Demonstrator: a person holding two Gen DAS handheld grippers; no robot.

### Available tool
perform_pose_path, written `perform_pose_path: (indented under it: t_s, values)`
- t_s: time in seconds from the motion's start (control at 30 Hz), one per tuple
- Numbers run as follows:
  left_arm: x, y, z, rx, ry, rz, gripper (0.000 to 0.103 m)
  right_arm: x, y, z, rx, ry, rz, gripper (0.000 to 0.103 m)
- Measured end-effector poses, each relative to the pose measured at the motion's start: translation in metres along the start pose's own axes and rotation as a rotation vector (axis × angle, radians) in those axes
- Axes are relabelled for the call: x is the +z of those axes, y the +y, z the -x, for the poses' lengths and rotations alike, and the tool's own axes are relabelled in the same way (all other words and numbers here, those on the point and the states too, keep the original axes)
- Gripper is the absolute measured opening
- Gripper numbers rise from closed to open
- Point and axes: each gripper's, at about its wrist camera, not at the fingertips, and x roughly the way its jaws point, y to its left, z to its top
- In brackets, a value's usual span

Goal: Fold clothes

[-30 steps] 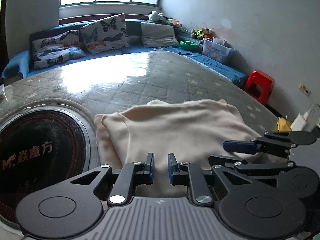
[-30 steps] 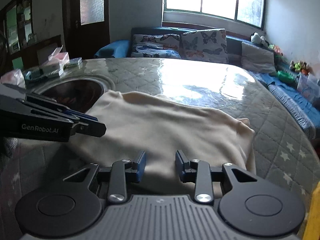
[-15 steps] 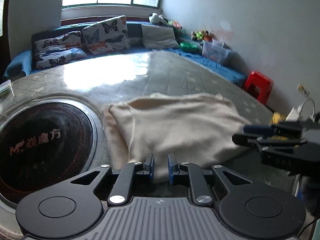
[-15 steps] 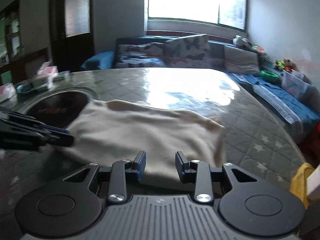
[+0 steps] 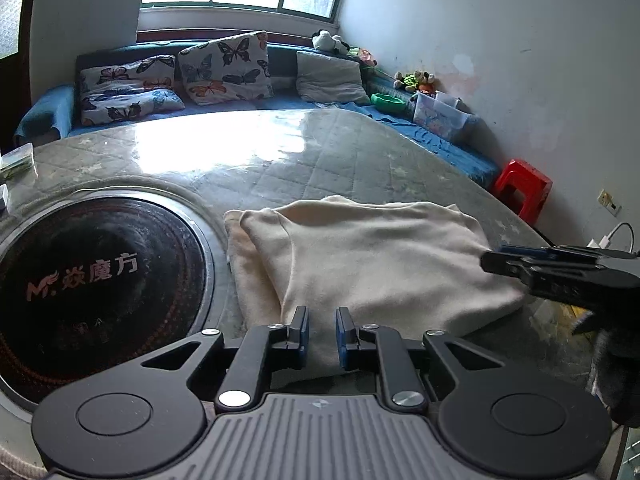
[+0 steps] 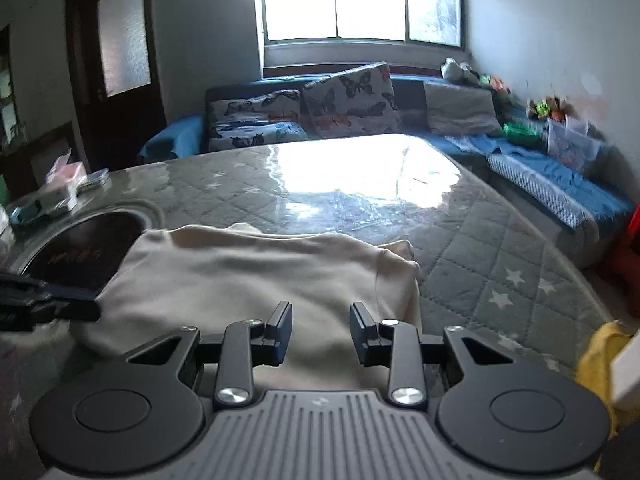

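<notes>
Drawn back toward the near edge of the table since a second ago: both grippers, once out over the cloth, now low at its near hem, with more bare quilted grey tablecloth under clear plastic (image 5: 320, 168) showing beyond. Folded already into a rough rectangle: the cream knitted garment (image 5: 380, 264), lying flat on the table just beside the round black inset cooktop with red lettering (image 5: 80, 276), one layer peeking out along the cooktop side. Left gripper (image 5: 322, 332) narrowed to a slim gap, cloth seen through it but no bunching, so probably gripping nothing. Right gripper (image 6: 320, 332) parted moderately, likewise empty, hovering above the near hem; seen side-on at the garment's right corner in the left view. Judged more than halfway done: sides apparently turned in, at least one more fold across plus smoothing probably left. Blue sofa with butterfly cushions (image 6: 344, 100) behind, untouched.
</notes>
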Motion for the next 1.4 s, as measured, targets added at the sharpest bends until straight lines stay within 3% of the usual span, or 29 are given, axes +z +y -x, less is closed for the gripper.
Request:
perform_pose_path:
  t_s: [0.17,0.37,0.63,0.7,0.77,0.83,0.9,0.93,1.4]
  values:
    - [-0.006,0.013,-0.003,0.008,0.029,0.038,0.018,-0.005,-0.01,-0.017,-0.024,0.042,-0.023,0.031]
    - [0.002,0.015,-0.001,0.007,-0.002,0.053,0.018,0.005,-0.002,-0.016,-0.017,0.017,-0.005,0.032]
    - [0.002,0.015,-0.008,0.034,0.021,0.048,0.02,0.007,0.002,-0.028,-0.025,0.036,0.002,0.032]
    - [0.002,0.015,-0.007,0.036,0.023,0.05,0.024,0.008,0.003,-0.024,-0.022,0.024,0.002,0.033]
    - [0.002,0.016,-0.006,0.04,0.024,0.05,0.026,0.009,0.005,-0.023,-0.018,0.022,0.007,0.042]
    - [0.001,0.015,-0.005,0.044,0.027,0.05,0.028,0.008,0.006,-0.025,-0.021,0.03,0.015,0.044]
    - [0.0,0.014,-0.002,0.05,0.027,0.049,0.04,0.008,0.005,-0.026,-0.024,0.029,0.013,0.044]
    - [0.0,0.014,0.0,0.051,0.024,0.047,0.04,0.009,0.005,-0.026,-0.026,0.029,0.012,0.044]
    - [0.0,0.02,-0.001,0.055,0.028,0.05,0.04,0.038,-0.01,-0.07,-0.055,0.052,0.001,0.04]
